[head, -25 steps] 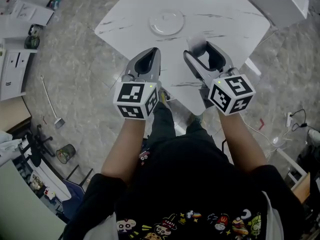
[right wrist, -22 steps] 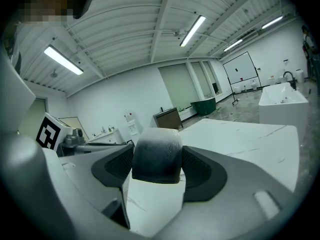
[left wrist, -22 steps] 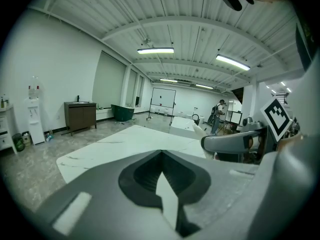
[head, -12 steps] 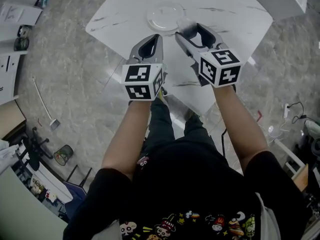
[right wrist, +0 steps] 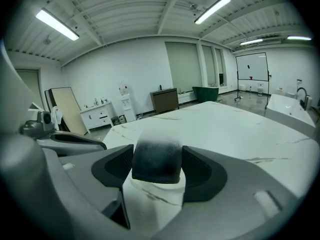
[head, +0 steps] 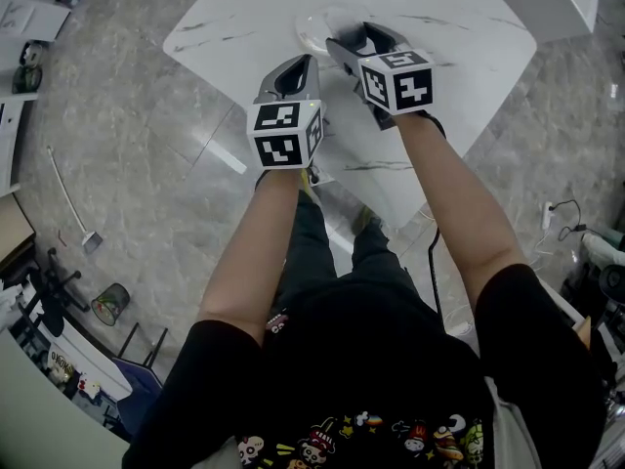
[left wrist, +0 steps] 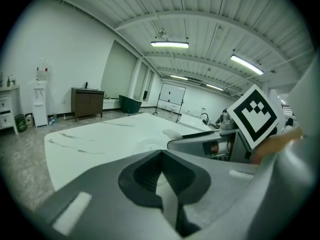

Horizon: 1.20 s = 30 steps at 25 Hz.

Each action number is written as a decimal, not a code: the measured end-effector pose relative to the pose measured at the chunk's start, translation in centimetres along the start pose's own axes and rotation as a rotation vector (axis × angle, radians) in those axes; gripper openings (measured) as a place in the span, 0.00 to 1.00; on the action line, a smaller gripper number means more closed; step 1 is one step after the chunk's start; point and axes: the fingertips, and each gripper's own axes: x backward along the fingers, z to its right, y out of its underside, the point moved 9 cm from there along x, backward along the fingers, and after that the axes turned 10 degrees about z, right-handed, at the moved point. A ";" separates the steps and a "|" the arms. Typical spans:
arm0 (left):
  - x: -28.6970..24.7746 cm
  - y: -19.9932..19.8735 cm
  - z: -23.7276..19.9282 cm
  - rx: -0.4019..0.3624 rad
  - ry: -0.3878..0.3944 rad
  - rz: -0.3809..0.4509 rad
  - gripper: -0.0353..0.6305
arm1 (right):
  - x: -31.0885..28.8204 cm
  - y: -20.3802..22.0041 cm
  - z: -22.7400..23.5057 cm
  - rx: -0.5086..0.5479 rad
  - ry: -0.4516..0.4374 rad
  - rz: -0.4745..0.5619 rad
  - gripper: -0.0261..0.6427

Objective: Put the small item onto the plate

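Bringing the small item (right wrist: pixel 156 159) up to the plate (head: pixel 311 25).
Clamped in the right claw (head: pixel 350 35), now at the plate's near rim, forward from farther back over the tabletop (head: pixel 469 27) a second ago; probably only lowering and release left. Left claw (head: pixel 301 63) pressed together, empty, alongside.

Your white marble table (head: pixel 469 27) stands on grey stone floor (head: pixel 127 164); a bin (head: pixel 109 304) sits left, a cabinet (left wrist: pixel 87 103) beyond.
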 end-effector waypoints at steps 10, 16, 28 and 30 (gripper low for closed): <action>-1.9 2.0 -1.9 0.019 0.012 -0.033 0.05 | -4.3 2.3 1.7 0.005 0.056 -0.085 0.53; -2.4 3.0 -2.1 0.026 0.022 -0.052 0.05 | -5.8 2.2 1.8 0.051 0.065 -0.107 0.53; -2.5 3.0 -1.9 0.028 0.037 -0.054 0.05 | -8.0 2.1 1.7 0.149 0.076 -0.201 0.53; -2.5 3.0 -1.9 0.029 0.036 -0.053 0.05 | -7.9 2.0 1.8 0.147 0.073 -0.201 0.53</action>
